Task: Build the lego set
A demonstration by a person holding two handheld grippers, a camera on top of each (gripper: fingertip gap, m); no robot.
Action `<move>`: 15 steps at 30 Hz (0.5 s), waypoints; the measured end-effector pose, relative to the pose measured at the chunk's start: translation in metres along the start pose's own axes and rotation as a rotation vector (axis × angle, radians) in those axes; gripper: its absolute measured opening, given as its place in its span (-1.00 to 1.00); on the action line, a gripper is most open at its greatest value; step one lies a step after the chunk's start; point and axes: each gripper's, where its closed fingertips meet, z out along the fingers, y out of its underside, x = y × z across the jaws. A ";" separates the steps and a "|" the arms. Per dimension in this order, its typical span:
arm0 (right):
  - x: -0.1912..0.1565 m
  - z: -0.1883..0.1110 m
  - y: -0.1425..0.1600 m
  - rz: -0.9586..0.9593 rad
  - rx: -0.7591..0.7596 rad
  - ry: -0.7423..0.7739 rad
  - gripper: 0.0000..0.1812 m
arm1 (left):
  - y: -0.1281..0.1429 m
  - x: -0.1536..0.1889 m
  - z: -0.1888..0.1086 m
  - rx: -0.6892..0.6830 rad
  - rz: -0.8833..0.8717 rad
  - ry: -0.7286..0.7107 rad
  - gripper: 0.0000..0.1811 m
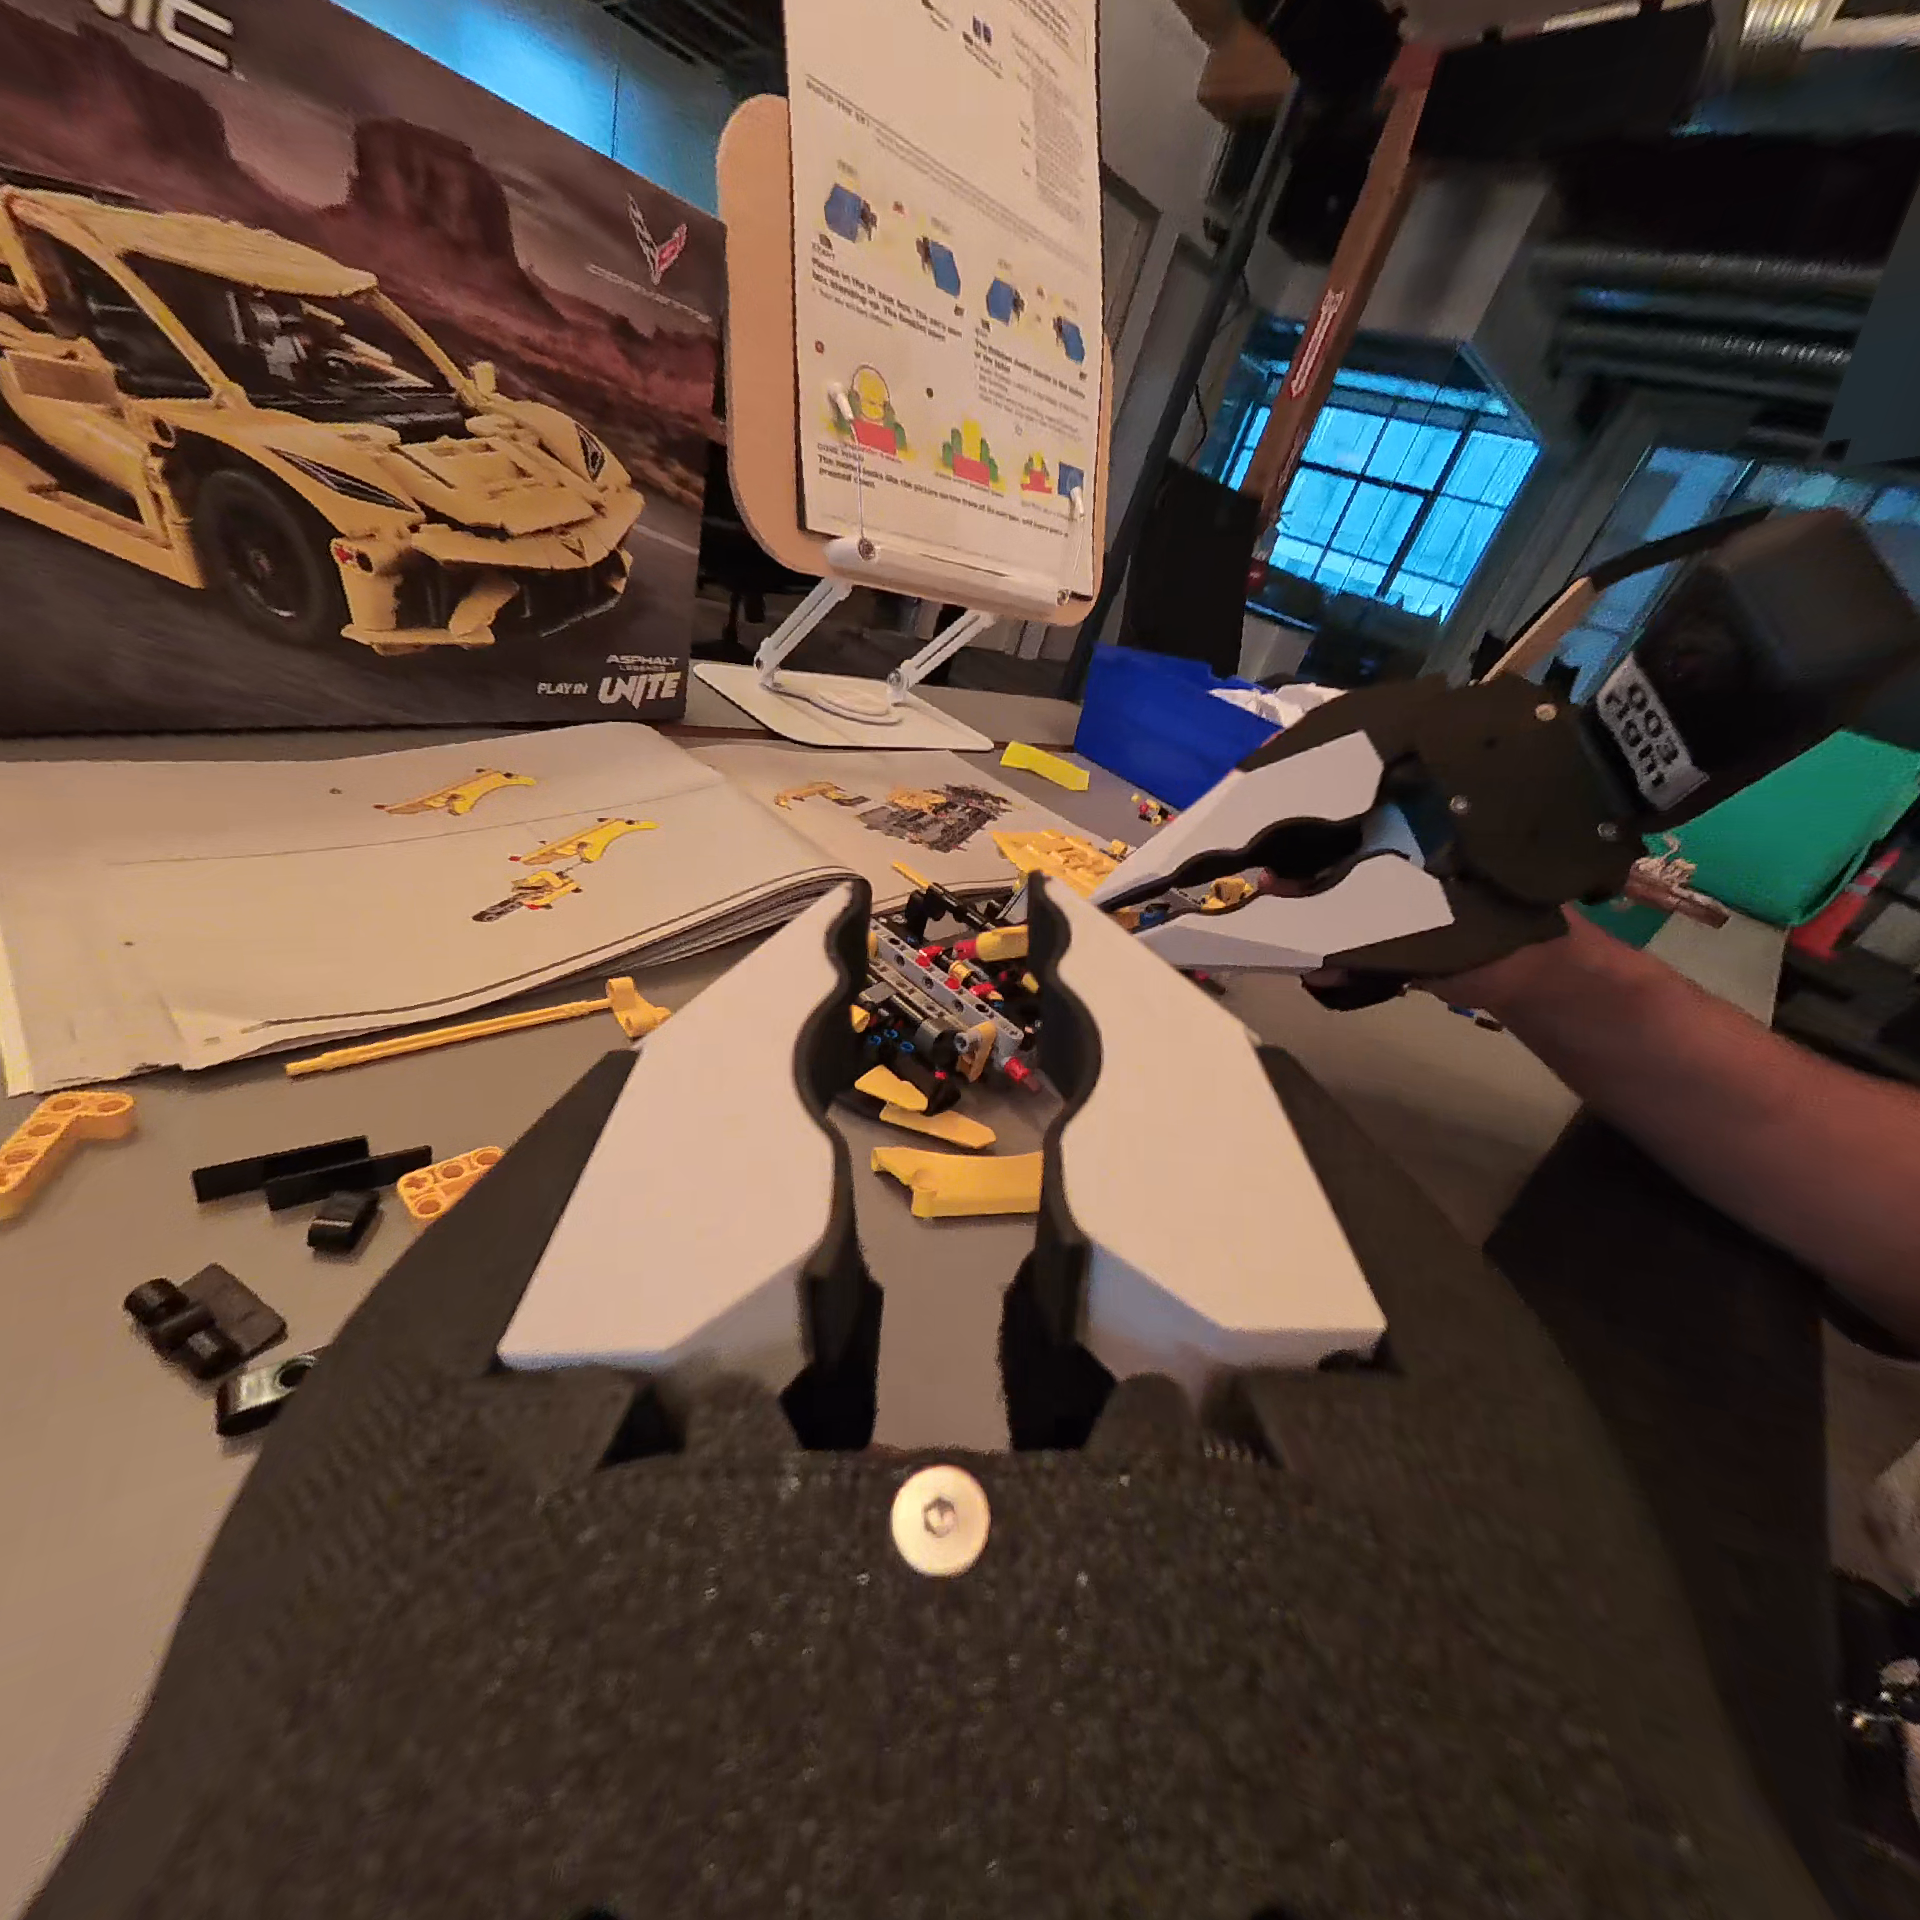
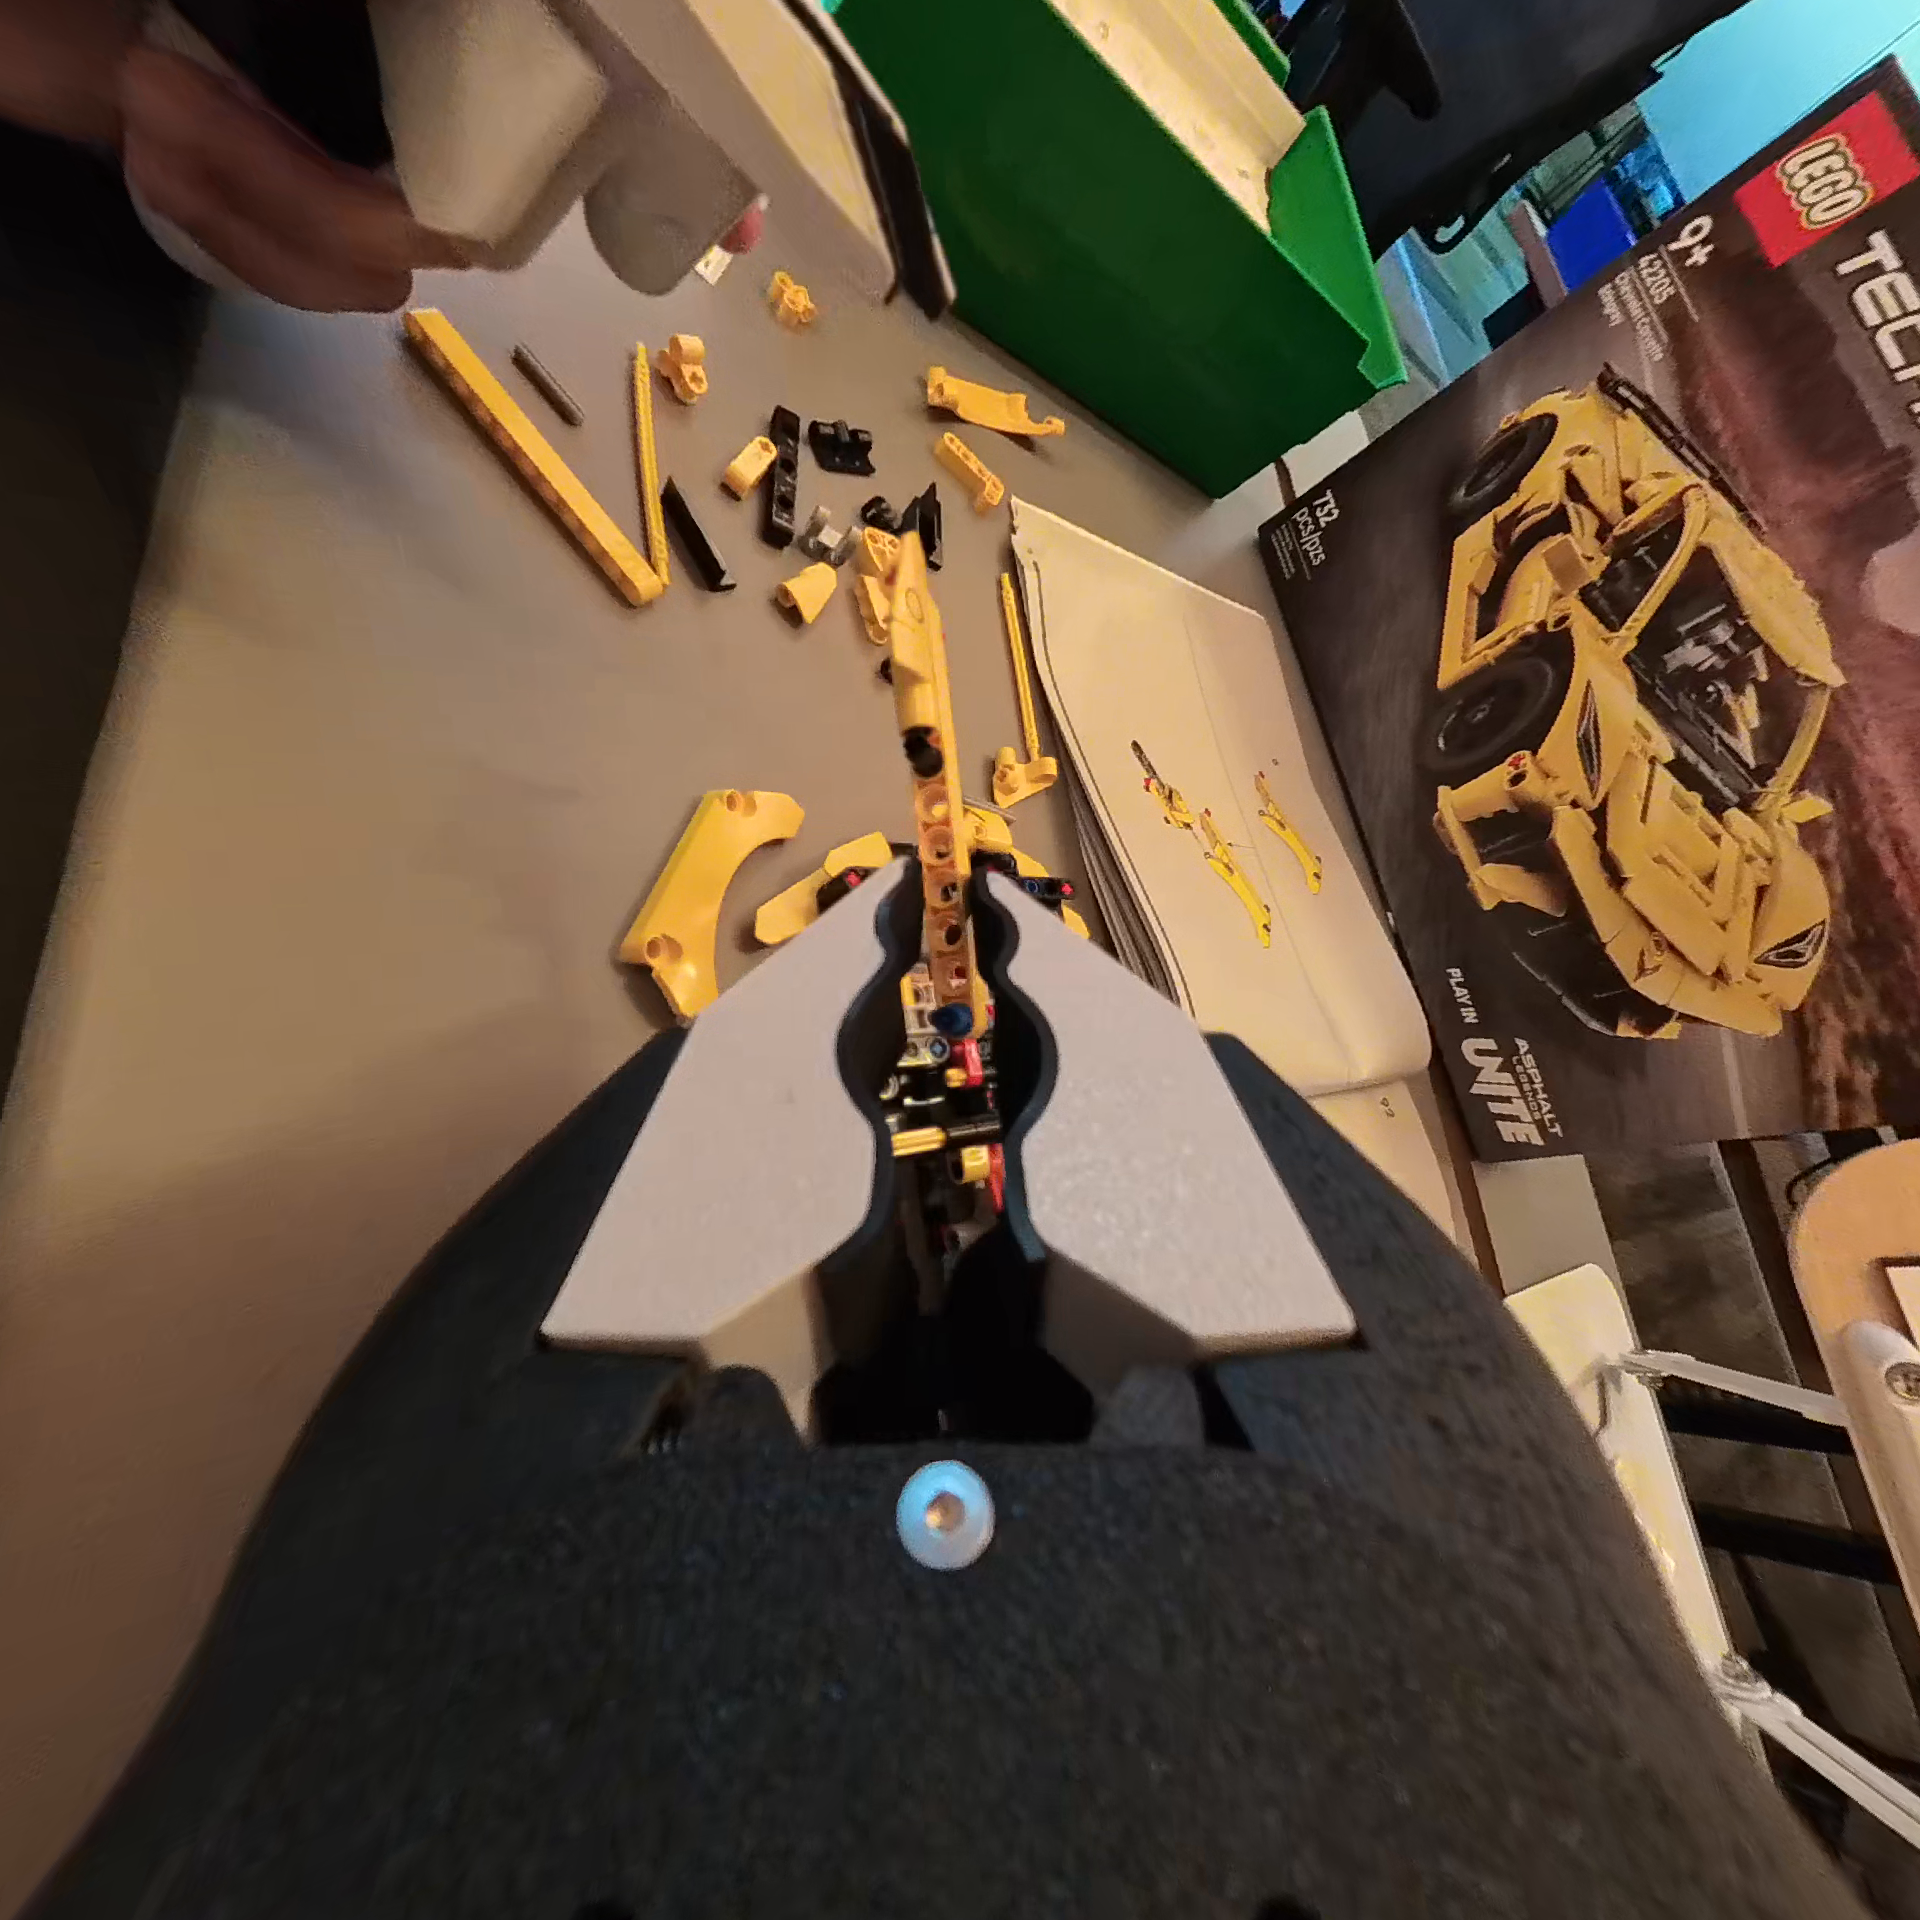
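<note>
Right claw point(image 2: 945, 894) clamped on yellow beam point(image 2: 928, 717) of lego assembly point(image 1: 951, 997), raised over desk point(image 2: 312, 831). Left claw point(image 1: 948, 904) apart, assembly beyond tips. Loose parts point(image 2: 810, 488) at 12 o'clock.

Dim warm indoor light, cold blue daylight from back windows point(image 1: 1382, 499). Heavy fisheye bending at edges. Near claw point(image 1: 945, 914) bodies soft; table point(image 2: 312, 831) shadows faint.

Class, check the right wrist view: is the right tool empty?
No. The right tool is shut on a yellow beam assembly that sticks out past its tips.
</note>
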 end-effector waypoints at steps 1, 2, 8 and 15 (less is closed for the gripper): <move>0.000 0.000 0.001 0.000 -0.005 0.001 -0.91 | -0.001 -0.001 -0.001 0.008 -0.009 0.001 -0.67; 0.000 0.000 0.001 0.000 -0.006 0.003 -0.91 | -0.003 -0.002 -0.002 0.018 -0.011 -0.004 -0.67; -0.001 0.001 0.002 -0.006 -0.011 0.004 -0.91 | -0.008 -0.005 -0.005 0.057 0.000 -0.026 -0.67; -0.001 0.001 0.002 -0.009 -0.016 0.006 -0.91 | -0.010 -0.007 -0.006 0.071 -0.020 -0.027 -0.67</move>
